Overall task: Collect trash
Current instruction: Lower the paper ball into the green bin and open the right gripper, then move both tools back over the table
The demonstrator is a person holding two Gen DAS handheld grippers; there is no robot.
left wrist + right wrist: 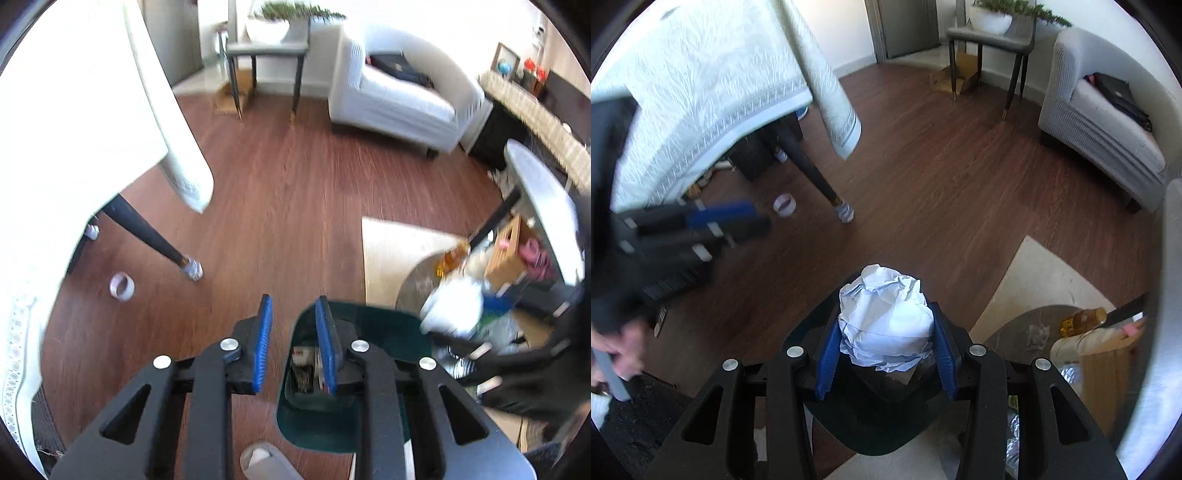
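Right hand-held gripper: jaws clamped on crumpled paper wad, directly above dark green trash bin. Left hand-held gripper: jaws parted, empty, over bin rim.

I see the bin on the floor at the rug's left edge; a tape roll lies left, beside the table leg; the armchair stands far right.
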